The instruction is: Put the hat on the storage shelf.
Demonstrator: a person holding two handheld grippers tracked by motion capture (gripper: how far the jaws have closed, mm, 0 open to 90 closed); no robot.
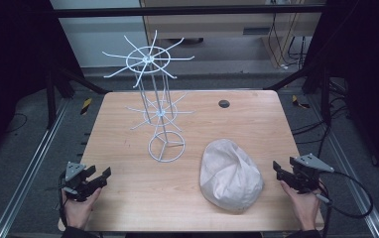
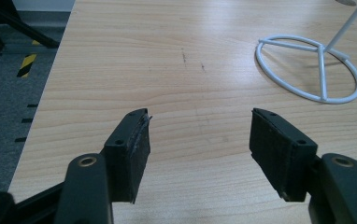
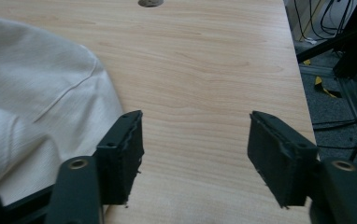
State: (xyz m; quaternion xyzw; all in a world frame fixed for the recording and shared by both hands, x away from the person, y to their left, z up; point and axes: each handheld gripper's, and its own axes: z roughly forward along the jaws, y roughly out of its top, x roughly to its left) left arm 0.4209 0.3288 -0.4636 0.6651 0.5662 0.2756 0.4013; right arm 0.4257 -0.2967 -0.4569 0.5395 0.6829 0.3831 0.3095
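A light wooden table (image 1: 128,198) carries 2 things: a white wire display stand (image 1: 154,94) and a cream-white cap (image 1: 229,174). The stand rises from a ring base (image 1: 166,147) near the table's middle, a little to the person's left, with 2 tiers of radiating wire arms (the upper tier the wider one) on thin upright rods. The cap lies crumpled on the near right part of the table, well apart from the stand's base. A small dark round hole (image 1: 223,103) sits in the tabletop toward the far edge.

The left gripper (image 1: 99,177) is held in the person's left hand (image 1: 78,210) at the near left corner, just above the wood, its 2 jaws spread wide with nothing between them. In the left gripper view the gripper (image 2: 200,140) faces bare tabletop, with the stand's ring base (image 2: 307,67) ahead and off to one side.

The right gripper (image 1: 278,170) is held in the right hand (image 1: 306,208) at the near right edge, near the cap but apart from it, its jaws also spread wide and empty. In the right gripper view the gripper (image 3: 195,140) looks over bare wood, the cap (image 3: 36,102) lying just beside the jaw on that view's left.
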